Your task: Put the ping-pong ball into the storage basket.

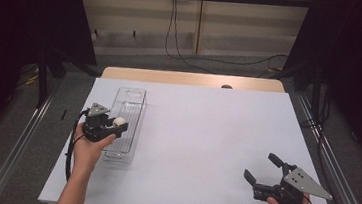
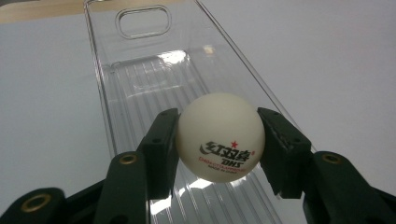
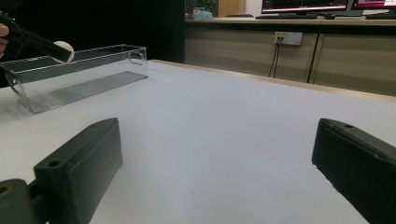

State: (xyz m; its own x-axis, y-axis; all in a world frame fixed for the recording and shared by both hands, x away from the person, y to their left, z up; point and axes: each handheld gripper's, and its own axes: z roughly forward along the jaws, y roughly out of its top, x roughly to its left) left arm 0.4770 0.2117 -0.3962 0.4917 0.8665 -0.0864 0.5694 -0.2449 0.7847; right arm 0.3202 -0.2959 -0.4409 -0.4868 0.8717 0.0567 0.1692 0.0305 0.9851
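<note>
A ball held over a box.
The left gripper (image 2: pixel 219 140) pinches a small white ping-pong ball (image 2: pixel 220 136) above the long clear plastic box (image 1: pixel 126 122). The right gripper (image 1: pixel 261 171) is spread wide.

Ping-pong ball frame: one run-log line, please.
left gripper: shut on ping-pong ball | ball: held over clear bin | right gripper: open, empty, over table

Near end of clear bin (image 2: pixel 140 88) behind ball (image 2: pixel 220 135) and tongs (image 2: pixel 219 154).
</note>
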